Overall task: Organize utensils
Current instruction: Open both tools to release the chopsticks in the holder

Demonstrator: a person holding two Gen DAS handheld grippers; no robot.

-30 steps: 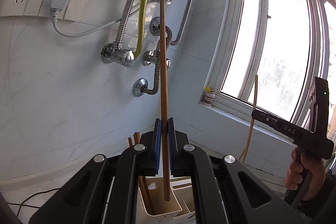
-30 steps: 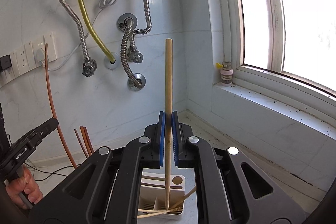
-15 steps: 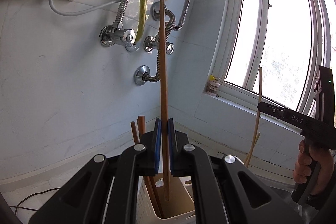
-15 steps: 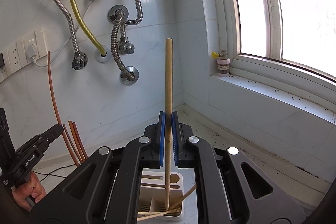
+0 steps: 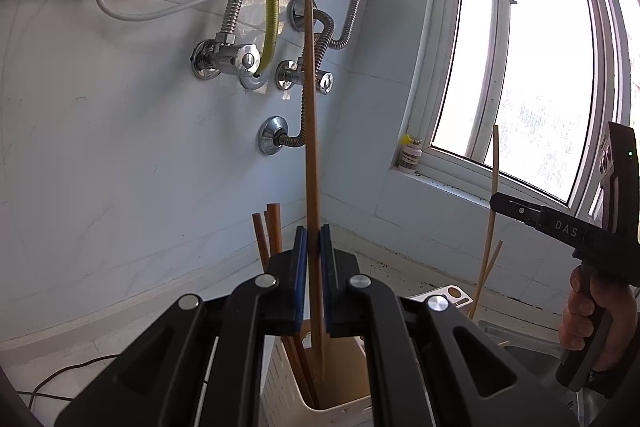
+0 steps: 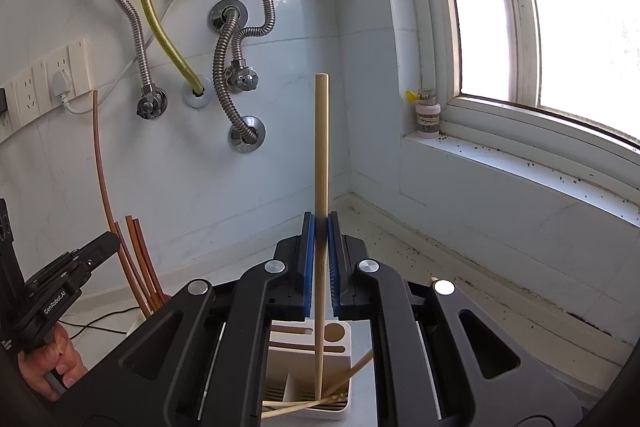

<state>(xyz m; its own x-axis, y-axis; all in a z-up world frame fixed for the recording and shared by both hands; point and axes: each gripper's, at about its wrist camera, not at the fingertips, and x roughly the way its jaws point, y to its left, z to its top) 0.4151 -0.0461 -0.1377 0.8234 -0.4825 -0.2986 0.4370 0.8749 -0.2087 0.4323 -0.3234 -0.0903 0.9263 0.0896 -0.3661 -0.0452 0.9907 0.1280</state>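
My left gripper (image 5: 314, 239) is shut on a dark brown chopstick (image 5: 310, 147) held upright; its lower end reaches down into a white utensil holder (image 5: 344, 409). Other brown chopsticks (image 5: 268, 231) stand in that holder. My right gripper (image 6: 321, 227) is shut on a pale bamboo chopstick (image 6: 321, 155), upright, with its tip inside a white compartmented holder (image 6: 338, 341). Pale chopsticks (image 6: 320, 401) lie across that holder's bottom. The right gripper also shows in the left wrist view (image 5: 496, 199), and the left gripper in the right wrist view (image 6: 114, 239).
A tiled wall with steel hoses (image 6: 224, 59), a yellow hose (image 6: 160, 39) and valves stands behind. Wall sockets (image 6: 48, 83) are on the left. A window sill with a small bottle (image 6: 427, 119) runs on the right. A black cable (image 5: 60, 375) lies on the counter.
Both grippers have moved down with their chopsticks. The brown chopstick's lower end now sits deeper in its holder. Both jaws stay shut.
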